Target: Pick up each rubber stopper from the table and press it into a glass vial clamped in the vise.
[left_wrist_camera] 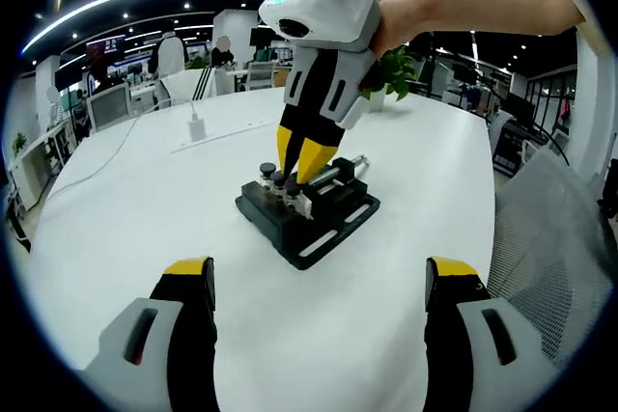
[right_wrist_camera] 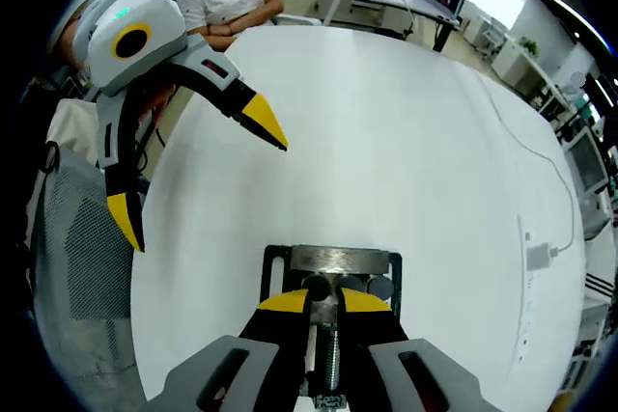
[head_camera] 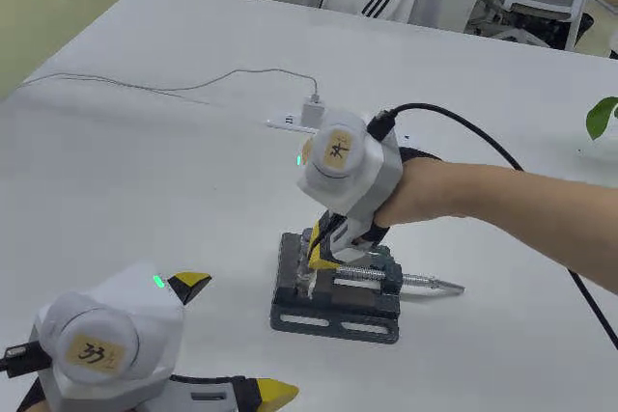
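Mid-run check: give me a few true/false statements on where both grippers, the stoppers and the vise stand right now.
1. The left gripper is open and holds nothing. True.
2. The right gripper is off to one side of the vise. False: its tips are down at the vise's top, by the stoppers.
3. Dark stoppers sit in a row in the vise. True.
4. A charger lies between the left gripper and the vise. False: it lies on the table beyond the vise.

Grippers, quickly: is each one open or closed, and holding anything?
Left gripper: open, holding nothing.
Right gripper: closed, tips down at the vise; whether it grips anything cannot be told.
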A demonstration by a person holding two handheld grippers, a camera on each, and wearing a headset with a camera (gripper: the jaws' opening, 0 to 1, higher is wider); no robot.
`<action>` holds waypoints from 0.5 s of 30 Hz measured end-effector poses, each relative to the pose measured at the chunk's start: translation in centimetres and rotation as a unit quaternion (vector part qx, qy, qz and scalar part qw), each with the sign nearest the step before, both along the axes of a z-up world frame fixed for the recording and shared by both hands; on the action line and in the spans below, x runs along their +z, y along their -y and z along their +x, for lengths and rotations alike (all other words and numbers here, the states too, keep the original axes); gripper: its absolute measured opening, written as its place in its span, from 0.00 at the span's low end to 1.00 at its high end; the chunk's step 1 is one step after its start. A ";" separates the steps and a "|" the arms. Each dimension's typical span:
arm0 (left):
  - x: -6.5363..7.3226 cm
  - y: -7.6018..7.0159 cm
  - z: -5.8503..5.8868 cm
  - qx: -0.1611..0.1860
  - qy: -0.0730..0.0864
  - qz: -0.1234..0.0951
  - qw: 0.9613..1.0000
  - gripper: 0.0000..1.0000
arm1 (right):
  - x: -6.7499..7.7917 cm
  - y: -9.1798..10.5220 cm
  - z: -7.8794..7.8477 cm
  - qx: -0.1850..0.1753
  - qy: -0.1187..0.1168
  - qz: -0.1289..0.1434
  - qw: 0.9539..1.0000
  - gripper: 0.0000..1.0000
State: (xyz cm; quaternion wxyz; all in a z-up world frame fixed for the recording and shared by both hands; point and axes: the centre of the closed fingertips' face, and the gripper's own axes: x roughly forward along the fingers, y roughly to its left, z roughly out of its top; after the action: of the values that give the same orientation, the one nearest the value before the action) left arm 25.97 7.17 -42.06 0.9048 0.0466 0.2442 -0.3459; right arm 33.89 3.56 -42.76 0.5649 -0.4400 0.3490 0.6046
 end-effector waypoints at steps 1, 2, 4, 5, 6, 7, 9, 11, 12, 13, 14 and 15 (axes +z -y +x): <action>0.0 0.0 0.0 0.000 0.000 0.000 1.000 0.89 | 0.0 0.2 -0.4 -0.008 -0.013 0.004 1.000 0.14; 0.0 0.0 0.0 0.000 0.000 0.000 1.000 0.89 | -0.2 0.2 -0.9 -0.023 -0.030 0.014 0.999 0.25; 0.0 -0.1 -0.1 0.000 0.001 0.001 1.000 0.89 | -0.4 0.8 -1.0 -0.034 -0.031 0.025 0.999 0.40; 0.1 -0.1 -0.1 0.000 0.001 0.001 1.000 0.89 | -0.4 1.1 -1.1 -0.038 -0.028 0.032 0.998 0.41; 0.1 -0.1 -0.1 0.000 0.002 0.001 1.000 0.89 | -0.5 1.4 -1.3 -0.047 -0.026 0.044 0.998 0.42; 0.2 -0.2 -0.1 0.001 0.002 0.001 1.000 0.89 | -0.5 1.5 -1.5 -0.061 -0.031 0.056 0.996 0.47; 0.2 -0.4 -0.1 0.002 0.003 0.001 1.000 0.89 | -0.6 1.9 -2.0 -0.088 -0.043 0.084 0.992 0.58; 0.2 -0.5 -0.1 0.003 0.004 0.000 1.000 0.89 | -0.6 2.6 -2.2 -0.110 -0.042 0.106 0.987 0.69; 0.2 -0.5 -0.2 0.003 0.004 0.000 1.000 0.89 | -0.6 2.9 -2.4 -0.115 -0.043 0.114 0.986 0.72; 0.2 -0.6 -0.2 0.004 0.003 0.000 1.000 0.89 | -0.6 3.5 -2.6 -0.130 -0.047 0.121 0.983 0.76; 0.2 -0.6 -0.2 0.003 0.003 0.000 1.000 0.89 | -0.6 3.9 -2.8 -0.135 -0.048 0.125 0.982 0.79; 0.2 -0.6 -0.3 0.003 0.003 -0.002 1.000 0.90 | -0.6 4.3 -2.9 -0.142 -0.047 0.132 0.980 0.82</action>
State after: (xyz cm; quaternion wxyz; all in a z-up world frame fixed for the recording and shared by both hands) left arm 25.66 7.79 -41.84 0.9067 0.0451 0.2410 -0.3431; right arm 31.02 -0.71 -43.33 0.6813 -0.2790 0.3513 0.5784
